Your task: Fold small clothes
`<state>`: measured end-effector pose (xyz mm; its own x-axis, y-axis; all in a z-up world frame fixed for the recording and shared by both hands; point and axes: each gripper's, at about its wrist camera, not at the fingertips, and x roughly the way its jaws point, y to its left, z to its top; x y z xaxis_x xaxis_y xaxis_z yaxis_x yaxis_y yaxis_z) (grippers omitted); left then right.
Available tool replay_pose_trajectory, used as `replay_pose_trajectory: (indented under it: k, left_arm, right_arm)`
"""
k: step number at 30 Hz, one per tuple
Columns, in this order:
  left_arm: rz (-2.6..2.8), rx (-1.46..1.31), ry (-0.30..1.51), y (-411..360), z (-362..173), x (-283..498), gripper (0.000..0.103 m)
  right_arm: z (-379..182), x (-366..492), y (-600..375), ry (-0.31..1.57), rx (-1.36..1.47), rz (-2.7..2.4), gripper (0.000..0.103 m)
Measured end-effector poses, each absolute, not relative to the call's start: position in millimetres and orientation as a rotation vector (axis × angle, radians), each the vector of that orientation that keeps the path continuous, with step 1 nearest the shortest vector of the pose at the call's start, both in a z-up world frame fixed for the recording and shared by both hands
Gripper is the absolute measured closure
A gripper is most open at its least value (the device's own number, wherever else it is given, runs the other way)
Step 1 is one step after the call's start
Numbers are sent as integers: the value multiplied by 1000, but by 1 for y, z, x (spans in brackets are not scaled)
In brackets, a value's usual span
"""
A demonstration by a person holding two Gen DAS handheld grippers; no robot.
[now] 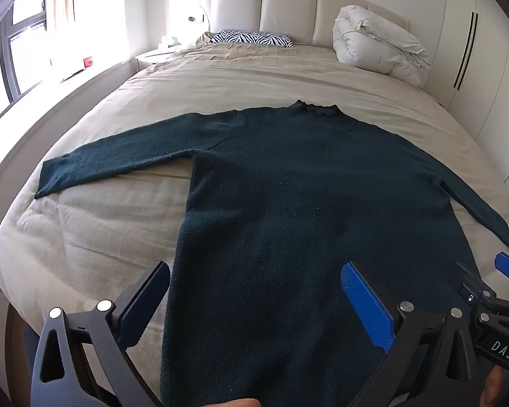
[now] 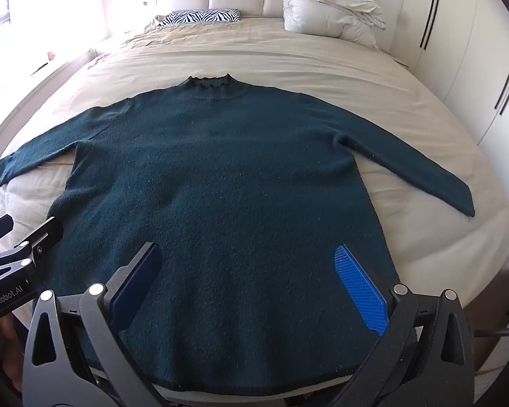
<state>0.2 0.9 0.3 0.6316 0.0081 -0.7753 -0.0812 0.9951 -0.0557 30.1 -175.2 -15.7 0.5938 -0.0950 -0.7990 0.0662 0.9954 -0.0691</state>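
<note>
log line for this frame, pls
stage: pre-fold | dark teal knit sweater: flat on beige bed | left gripper: open | right gripper: open

Beige bed (image 1: 220,78) — zebra pillow (image 1: 251,38), bundled white duvet (image 1: 376,44), perhaps wardrobe doors (image 1: 482,51).

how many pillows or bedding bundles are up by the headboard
2: a zebra-print pillow lying flat at the left of the headboard, and a rolled white duvet at the right. Others may be hidden behind it.

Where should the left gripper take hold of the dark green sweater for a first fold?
Probably the left sleeve near its cuff, approached from the outer side. The sweater lies flat on the bed, sleeves spread, so the cuff is a free, thin edge to pinch. The left gripper hangs open above the hem.
</note>
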Motion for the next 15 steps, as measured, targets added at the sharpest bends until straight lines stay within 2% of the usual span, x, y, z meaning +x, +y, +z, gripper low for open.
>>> replay_pose_trajectory:
  k: [15]
  left_arm:
    - [51, -89, 888, 0, -1, 0, 0]
  right_arm:
    - [-21, 30, -176, 934, -37, -95, 0]
